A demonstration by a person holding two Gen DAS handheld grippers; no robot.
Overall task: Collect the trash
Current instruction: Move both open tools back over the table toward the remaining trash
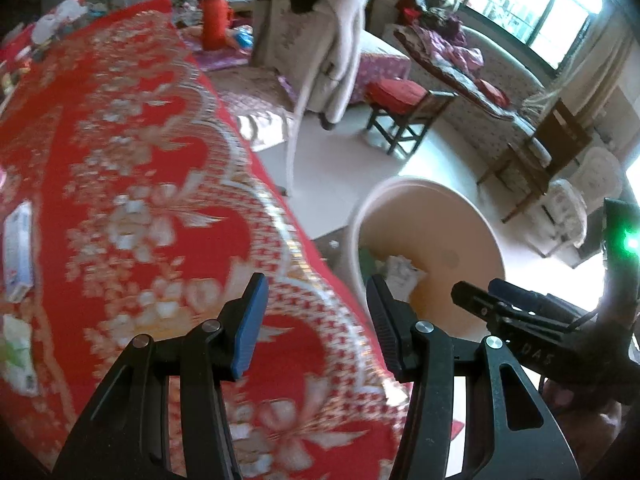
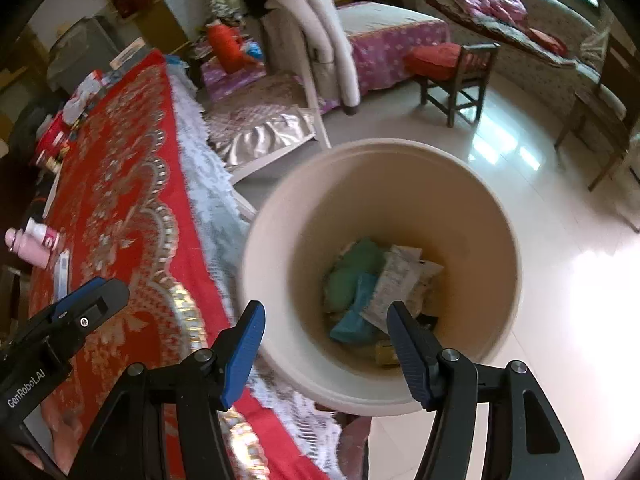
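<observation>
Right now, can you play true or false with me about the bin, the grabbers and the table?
1. The bin already has trash in it. True: crumpled paper and green and blue bits lie at the bottom.
2. The right gripper squeezes a wrapper. False: its jaws stand open and empty above the bin.
3. The tablecloth is plain blue. False: it is red with a pale flower pattern.
4. The left gripper holds nothing. True.
5. The bin stands on the table. False: it stands on the floor beside it.

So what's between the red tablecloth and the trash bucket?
In the right wrist view, only the white lace fringe hanging off the red tablecloth sits between it and the bucket.
</observation>
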